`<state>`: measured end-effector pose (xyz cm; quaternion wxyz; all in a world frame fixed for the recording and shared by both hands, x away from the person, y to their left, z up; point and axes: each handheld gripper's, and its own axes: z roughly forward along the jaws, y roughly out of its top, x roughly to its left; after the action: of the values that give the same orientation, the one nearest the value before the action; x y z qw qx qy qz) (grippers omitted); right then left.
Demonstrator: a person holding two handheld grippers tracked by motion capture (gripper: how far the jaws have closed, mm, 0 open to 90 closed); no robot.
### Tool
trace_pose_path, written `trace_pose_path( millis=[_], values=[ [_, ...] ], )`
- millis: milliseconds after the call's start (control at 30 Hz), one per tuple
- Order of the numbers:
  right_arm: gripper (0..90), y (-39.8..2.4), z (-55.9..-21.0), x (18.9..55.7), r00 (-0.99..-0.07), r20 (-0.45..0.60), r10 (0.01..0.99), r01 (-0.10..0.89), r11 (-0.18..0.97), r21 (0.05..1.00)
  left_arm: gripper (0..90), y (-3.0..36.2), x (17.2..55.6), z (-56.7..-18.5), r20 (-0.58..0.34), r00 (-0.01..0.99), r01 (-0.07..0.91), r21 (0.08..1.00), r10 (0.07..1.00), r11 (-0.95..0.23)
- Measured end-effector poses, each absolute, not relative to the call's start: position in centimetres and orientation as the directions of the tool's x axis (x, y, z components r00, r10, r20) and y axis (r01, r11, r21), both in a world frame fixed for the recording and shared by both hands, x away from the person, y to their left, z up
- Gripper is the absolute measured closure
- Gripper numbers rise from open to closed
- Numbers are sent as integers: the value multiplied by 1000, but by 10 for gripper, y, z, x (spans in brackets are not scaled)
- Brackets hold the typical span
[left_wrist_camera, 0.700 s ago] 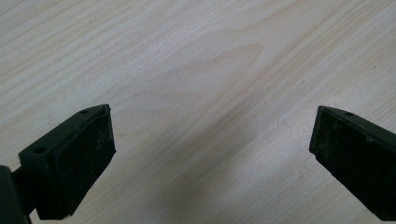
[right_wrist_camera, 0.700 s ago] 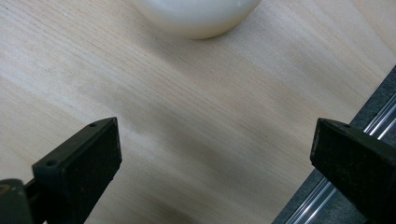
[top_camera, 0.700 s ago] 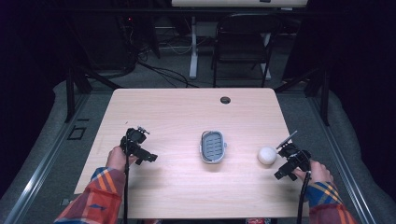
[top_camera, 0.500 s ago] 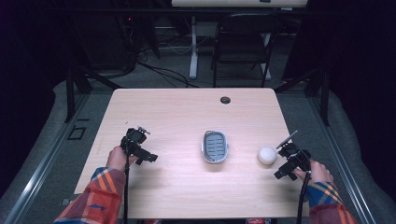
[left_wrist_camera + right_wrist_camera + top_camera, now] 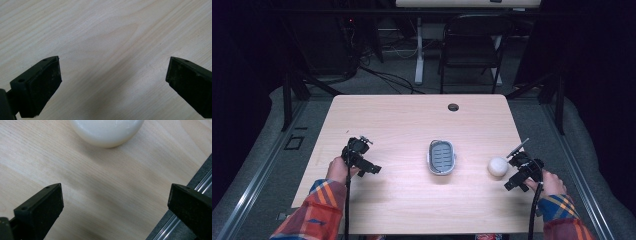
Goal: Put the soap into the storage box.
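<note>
The round, creamy-white soap-like puck [image 5: 107,131] lies on the table just ahead of my right gripper [image 5: 115,202], a little off to the left of its centre line, untouched. Those fingers [image 5: 41,207] stand spread wide with nothing between them but bare wood. My left gripper [image 5: 113,82] is likewise released, its fingers [image 5: 40,85] over plain table, well apart from everything. Beyond the puck, farther toward the left gripper, sits the grey oval slotted dish [image 5: 441,157] in the middle of the pale wooden table [image 5: 402,120]. I judge this the approach step: the puck is not yet gripped. Next I must ease the right gripper forward until the puck sits squarely between the fingers, then clench.
</note>
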<state>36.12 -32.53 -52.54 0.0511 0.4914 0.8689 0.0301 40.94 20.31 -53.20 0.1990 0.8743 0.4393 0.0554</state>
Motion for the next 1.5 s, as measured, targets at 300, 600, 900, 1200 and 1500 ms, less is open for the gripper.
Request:
trace_pose_path(
  millis=[300,600,900,1200,1500],
  values=[
    [0,-323,-525,366,-490,-34,871,858,488,161,0,203,410,-532,-77,613,744,392,786,-542],
    [0,-317,-508,380,-622,-86,779,775,627,72,0,201,410,-533,-84,615,743,392,784,-542],
    [0,-306,-516,384,-566,-64,822,798,565,210,0,202,411,-533,-83,617,742,393,782,-544],
    [64,-303,-518,399,-558,-12,829,815,551,180,0,202,411,-533,-84,618,741,396,782,-543],
    [0,-295,-521,412,-550,-3,835,824,543,160,0,202,411,-533,-81,617,741,396,783,-543]
  ],
)
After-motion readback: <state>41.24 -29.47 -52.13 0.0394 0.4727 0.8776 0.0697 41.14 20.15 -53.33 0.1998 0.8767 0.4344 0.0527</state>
